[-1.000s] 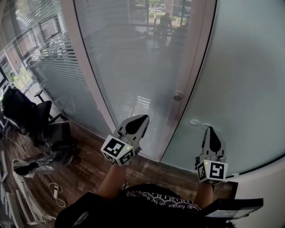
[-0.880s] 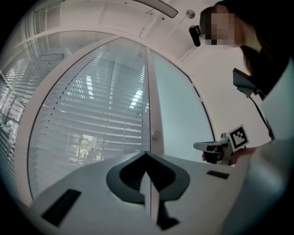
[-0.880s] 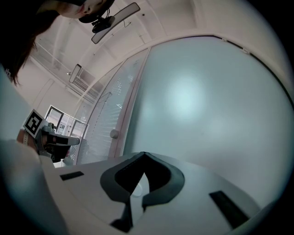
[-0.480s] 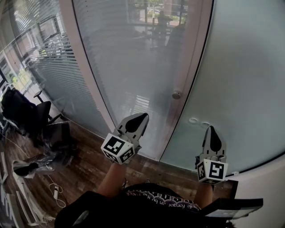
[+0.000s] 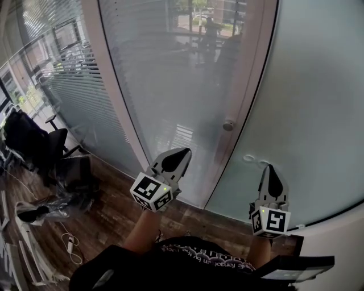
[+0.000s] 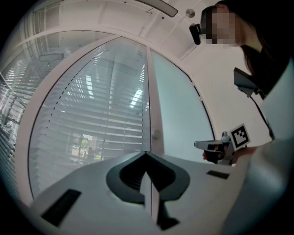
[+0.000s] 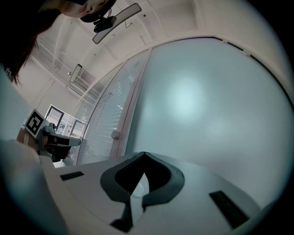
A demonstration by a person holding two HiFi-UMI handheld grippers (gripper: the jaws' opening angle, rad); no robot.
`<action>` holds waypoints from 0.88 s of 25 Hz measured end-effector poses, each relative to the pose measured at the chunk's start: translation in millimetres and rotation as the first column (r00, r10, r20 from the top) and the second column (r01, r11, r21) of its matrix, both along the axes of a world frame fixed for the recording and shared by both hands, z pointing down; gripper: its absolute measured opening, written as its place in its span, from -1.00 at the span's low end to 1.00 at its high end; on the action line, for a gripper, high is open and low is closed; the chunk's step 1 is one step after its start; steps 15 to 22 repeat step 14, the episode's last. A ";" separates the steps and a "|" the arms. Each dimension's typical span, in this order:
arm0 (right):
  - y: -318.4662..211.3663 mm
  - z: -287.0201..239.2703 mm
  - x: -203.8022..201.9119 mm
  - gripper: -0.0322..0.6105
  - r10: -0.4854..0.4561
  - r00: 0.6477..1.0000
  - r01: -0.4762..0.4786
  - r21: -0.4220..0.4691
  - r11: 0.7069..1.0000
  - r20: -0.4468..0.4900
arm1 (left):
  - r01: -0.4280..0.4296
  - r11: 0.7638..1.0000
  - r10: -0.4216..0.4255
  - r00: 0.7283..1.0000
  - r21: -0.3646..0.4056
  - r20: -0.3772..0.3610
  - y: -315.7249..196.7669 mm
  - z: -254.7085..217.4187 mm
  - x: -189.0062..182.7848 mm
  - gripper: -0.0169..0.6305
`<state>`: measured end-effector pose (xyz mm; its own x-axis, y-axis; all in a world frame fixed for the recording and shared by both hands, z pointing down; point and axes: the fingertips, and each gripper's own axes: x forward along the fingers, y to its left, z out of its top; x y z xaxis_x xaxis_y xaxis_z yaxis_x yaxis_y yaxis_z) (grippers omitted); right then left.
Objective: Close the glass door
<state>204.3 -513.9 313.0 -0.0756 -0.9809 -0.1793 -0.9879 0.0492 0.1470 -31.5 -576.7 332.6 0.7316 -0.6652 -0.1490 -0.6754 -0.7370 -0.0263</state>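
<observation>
Both grippers hold the same spot as a second ago. Only the head view has shifted a little, so the door knob sits slightly lower in it. The left gripper has its jaws pressed together with nothing between them. The right gripper is closed the same way and is also empty. Neither touches anything.

The two gripper views show each pair of jaws meeting at the tip, which the head view gives only from behind. The left gripper view catches the right gripper side-on, off to its right. The right gripper view catches the left one off to its left. Both also look up to a white ceiling.

Only the head view shows the dark wood floor below the grippers. A white cable lies on it, and a black office chair stands well left of the left gripper.

The glass door, lined with fine stripes, stands straight ahead of the left gripper. Its knob, on the door's pale edge, is ahead of the two grippers and between them. A frosted panel faces the right gripper. Beyond the left gripper, a striped glass wall curves away.
</observation>
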 end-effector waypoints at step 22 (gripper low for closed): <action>-6.6 6.0 -8.6 -0.89 -0.037 0.999 0.038 -0.026 0.999 0.010 | -0.017 1.000 0.017 1.000 0.005 0.006 0.5 1.5 -1.1 -0.94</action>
